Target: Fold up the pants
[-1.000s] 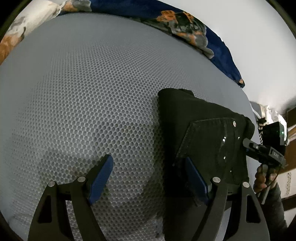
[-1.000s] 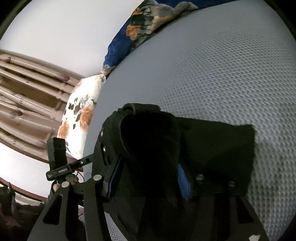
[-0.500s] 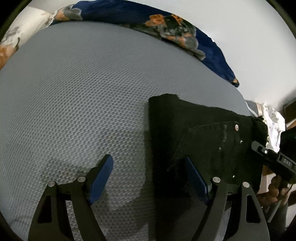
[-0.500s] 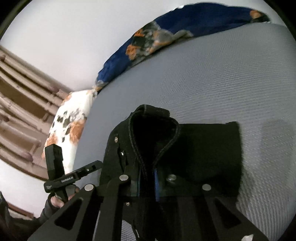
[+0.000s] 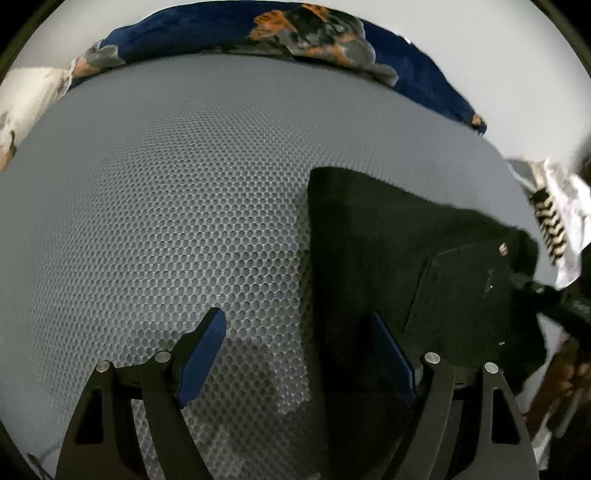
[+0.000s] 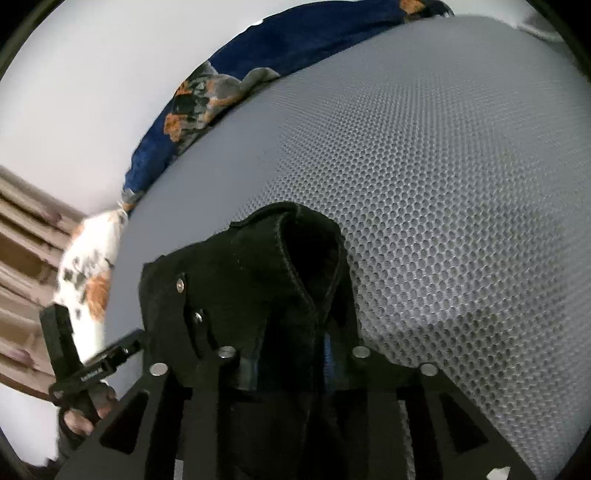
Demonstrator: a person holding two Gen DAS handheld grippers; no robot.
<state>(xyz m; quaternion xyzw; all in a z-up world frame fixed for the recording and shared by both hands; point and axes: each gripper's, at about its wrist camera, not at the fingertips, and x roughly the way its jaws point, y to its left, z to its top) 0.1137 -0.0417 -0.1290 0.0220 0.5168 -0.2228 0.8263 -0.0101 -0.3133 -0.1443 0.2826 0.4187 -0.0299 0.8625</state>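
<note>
The folded black pants [image 5: 406,258] lie on the grey honeycomb mattress [image 5: 166,221], at the right of the left wrist view. My left gripper [image 5: 295,343] is open and empty; its right finger sits at the pants' near left edge, its left finger over bare mattress. My right gripper [image 6: 290,360] is shut on the pants' waistband end [image 6: 258,288], which bunches up between the fingers and hides the pads. The right gripper's body also shows at the right edge of the left wrist view [image 5: 554,302].
A dark blue floral blanket [image 5: 295,33] lies along the far edge of the mattress. A white floral pillow [image 6: 88,277] sits at the left. A wooden slatted frame [image 6: 22,258] and a white wall lie beyond.
The right gripper has closed on the waistband and lifted it toward itself, bunching the pants. The left gripper has stayed open and tilted up slightly.
</note>
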